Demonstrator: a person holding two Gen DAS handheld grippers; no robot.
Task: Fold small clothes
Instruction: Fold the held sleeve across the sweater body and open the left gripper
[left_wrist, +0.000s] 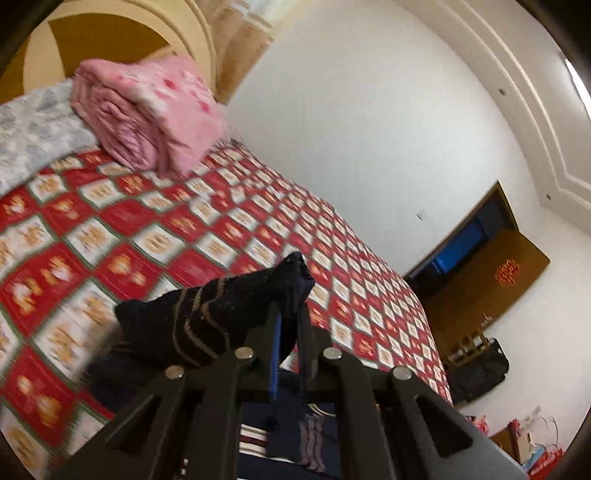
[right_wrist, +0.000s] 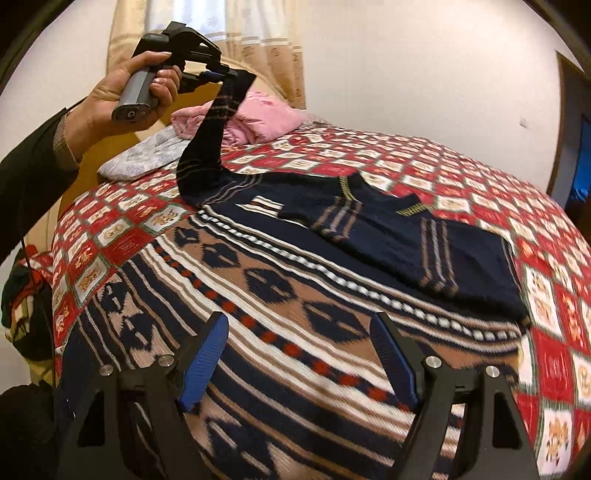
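A navy knitted sweater (right_wrist: 332, 266) with tan, white and red patterned bands lies spread on the bed (right_wrist: 461, 173). Its right sleeve (right_wrist: 436, 251) is folded across the body. My left gripper (right_wrist: 240, 75), held in a hand at the upper left of the right wrist view, is shut on the left sleeve's cuff and holds it high above the bed. In the left wrist view that sleeve (left_wrist: 207, 317) drapes leftward from the left gripper (left_wrist: 291, 306). My right gripper (right_wrist: 299, 339) stands open over the sweater's lower half, nothing between its fingers.
The bed carries a red and white checked cover. A folded pink blanket (left_wrist: 147, 110) and a grey cloth (left_wrist: 33, 136) lie near the headboard. Curtains (right_wrist: 273, 48) hang behind. A brown door (left_wrist: 491, 273) and dark bags (left_wrist: 476, 369) stand beyond the bed's far side.
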